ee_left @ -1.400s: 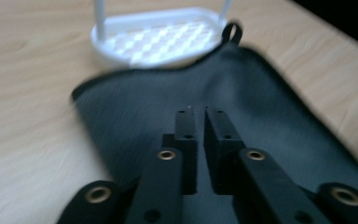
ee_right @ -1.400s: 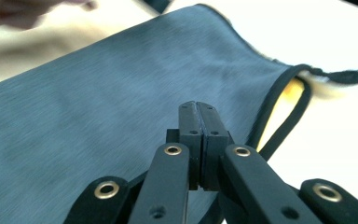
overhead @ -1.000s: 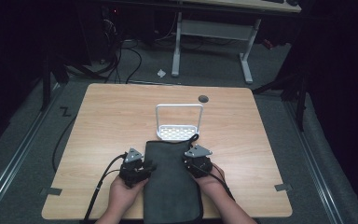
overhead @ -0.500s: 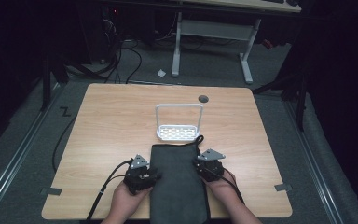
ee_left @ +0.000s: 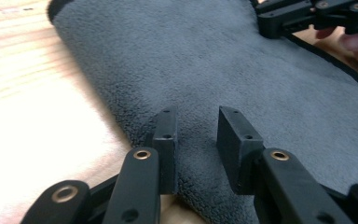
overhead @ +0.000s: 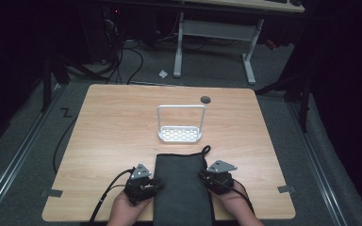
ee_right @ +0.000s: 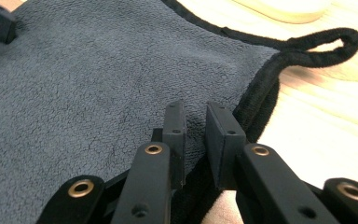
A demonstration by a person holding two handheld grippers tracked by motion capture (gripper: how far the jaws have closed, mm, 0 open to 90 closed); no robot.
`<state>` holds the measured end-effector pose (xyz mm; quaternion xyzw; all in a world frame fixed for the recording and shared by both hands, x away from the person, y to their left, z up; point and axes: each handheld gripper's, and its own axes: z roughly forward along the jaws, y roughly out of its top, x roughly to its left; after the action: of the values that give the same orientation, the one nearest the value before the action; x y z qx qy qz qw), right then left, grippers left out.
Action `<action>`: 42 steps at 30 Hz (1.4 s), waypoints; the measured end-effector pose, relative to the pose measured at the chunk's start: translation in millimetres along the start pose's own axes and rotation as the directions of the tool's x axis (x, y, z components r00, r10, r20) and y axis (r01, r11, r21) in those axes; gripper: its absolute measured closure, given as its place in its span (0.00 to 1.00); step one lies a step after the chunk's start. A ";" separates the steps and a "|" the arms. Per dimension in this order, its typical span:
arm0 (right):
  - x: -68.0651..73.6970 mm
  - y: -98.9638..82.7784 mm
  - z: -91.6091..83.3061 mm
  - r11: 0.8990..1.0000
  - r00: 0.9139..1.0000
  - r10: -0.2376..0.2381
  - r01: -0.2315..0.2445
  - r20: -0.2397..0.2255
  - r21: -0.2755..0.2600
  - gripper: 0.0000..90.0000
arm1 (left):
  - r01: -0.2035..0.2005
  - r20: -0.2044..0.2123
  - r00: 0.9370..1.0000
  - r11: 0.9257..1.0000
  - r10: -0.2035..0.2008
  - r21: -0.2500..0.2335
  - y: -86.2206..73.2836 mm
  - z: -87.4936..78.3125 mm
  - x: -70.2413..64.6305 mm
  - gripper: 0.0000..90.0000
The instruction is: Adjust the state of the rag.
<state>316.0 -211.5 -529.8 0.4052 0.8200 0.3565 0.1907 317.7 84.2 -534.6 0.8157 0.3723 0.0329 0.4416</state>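
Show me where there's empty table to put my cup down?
Bare wood lies left of the white rack and right of it, out to the table edges. It's crowded near the front, where both grippers, left and right, flank the grey towel.

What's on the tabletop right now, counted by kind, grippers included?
Dark grey towel: 1
White rack with a wire handle: 1
Handheld grippers: 2, left gripper and right gripper, one at each long edge of the towel
Total: 4
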 end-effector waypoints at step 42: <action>-16.9 31.4 10.8 0.996 0.995 0.051 -0.044 0.085 -0.075 0.56 | 0.085 -0.166 0.982 0.995 -0.094 -0.061 42.4 38.0 42.3 0.87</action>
<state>349.2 -207.3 -513.4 0.4327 0.7875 0.3724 0.2324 387.3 70.5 -537.8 0.7803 0.4436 0.0917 0.4312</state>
